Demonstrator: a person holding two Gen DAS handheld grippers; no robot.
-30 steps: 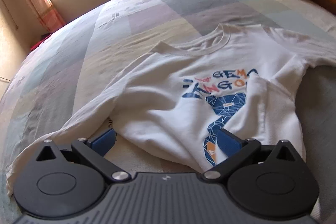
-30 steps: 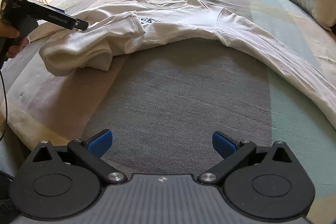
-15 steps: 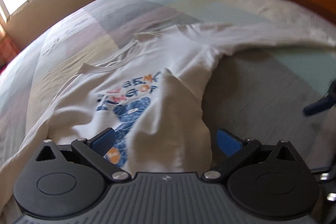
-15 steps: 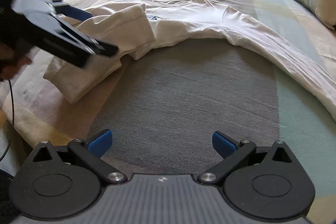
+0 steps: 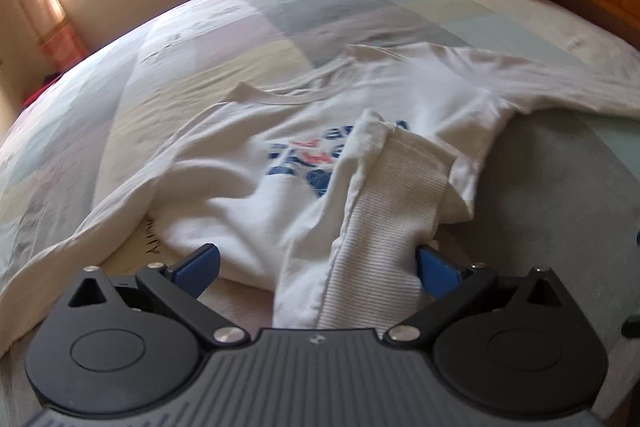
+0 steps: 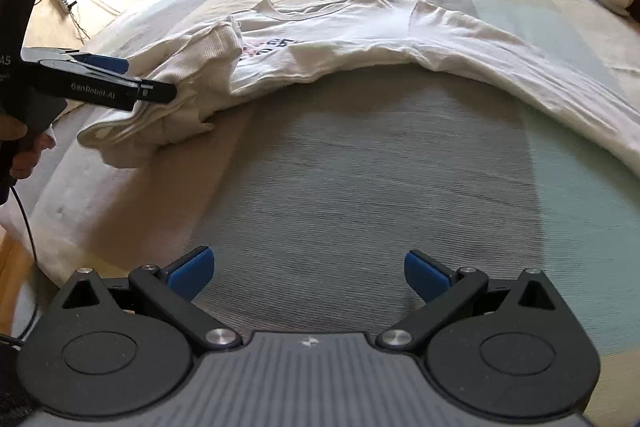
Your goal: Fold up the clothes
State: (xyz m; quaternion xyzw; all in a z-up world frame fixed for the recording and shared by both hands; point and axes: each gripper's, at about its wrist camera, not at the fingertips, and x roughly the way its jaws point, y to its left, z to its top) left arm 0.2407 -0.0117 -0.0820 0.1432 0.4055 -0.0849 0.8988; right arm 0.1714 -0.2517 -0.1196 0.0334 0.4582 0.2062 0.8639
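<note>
Mid-fold: white sweatshirt [image 5: 248,187] lying centre frame, ribbed hem [image 5: 384,227] between wide-open left gripper [image 5: 316,263], unpinched. Right gripper [image 6: 308,269] wide open, empty, lower frame. Next: closing on hem.

— What do your tools look like?
— Your left gripper [image 5: 316,265] has a black ribbed housing, two round black discs, silver screws at the linkage pivots and blue pads on its fingertips [image 5: 198,263]. Your right gripper [image 6: 310,269] is built the same.
— Any markings?
— From the right wrist view, your left gripper [image 6: 100,85] carries pale lettering along its black side, and a black cable [image 6: 24,223] hangs below your hand [image 6: 22,147].
</note>
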